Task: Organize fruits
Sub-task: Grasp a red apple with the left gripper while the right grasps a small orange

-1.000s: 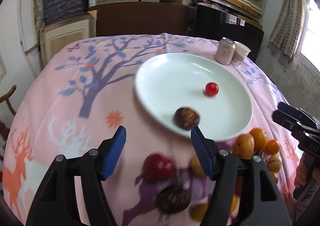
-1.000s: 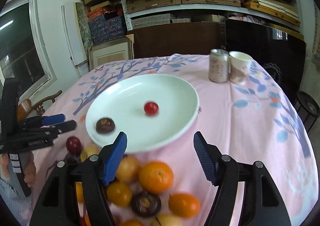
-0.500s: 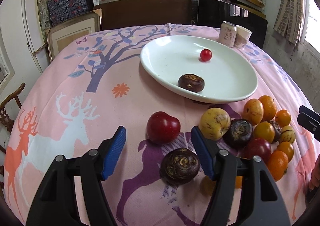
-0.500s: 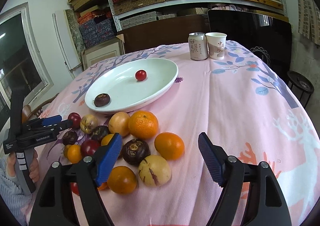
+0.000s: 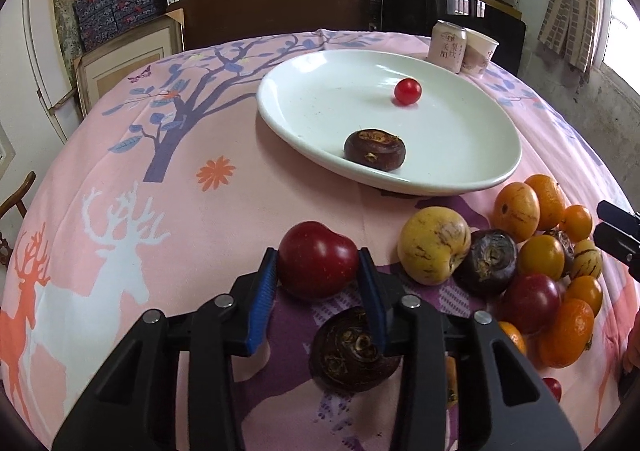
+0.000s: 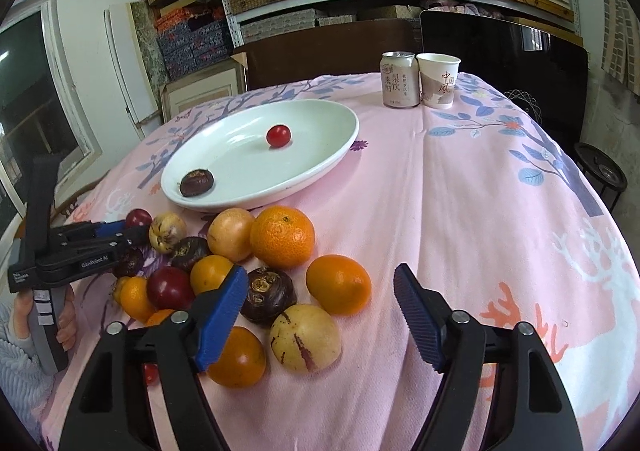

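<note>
My left gripper (image 5: 318, 271) is shut on a dark red plum (image 5: 318, 265) that rests on the pink tablecloth; the plum also shows in the right wrist view (image 6: 138, 217). A white plate (image 5: 304, 91) beyond it holds a cherry tomato (image 5: 407, 91) and a dark brown water chestnut (image 5: 375, 150). A pile of oranges, yellow melons, plums and chestnuts lies to the right (image 5: 520, 251). My right gripper (image 6: 320, 311) is open and empty, low over the near side of the pile, above a yellow striped melon (image 6: 305, 338) and an orange (image 6: 338, 284).
A drink can (image 6: 399, 80) and a paper cup (image 6: 438, 80) stand at the table's far edge. Another brown chestnut (image 5: 352, 351) lies under my left gripper's right finger. Shelves, boxes and a dark screen stand behind the table.
My left gripper has moved forward to the red plum and closed on it. My right gripper has stayed open and shifted slightly closer over the pile.
</note>
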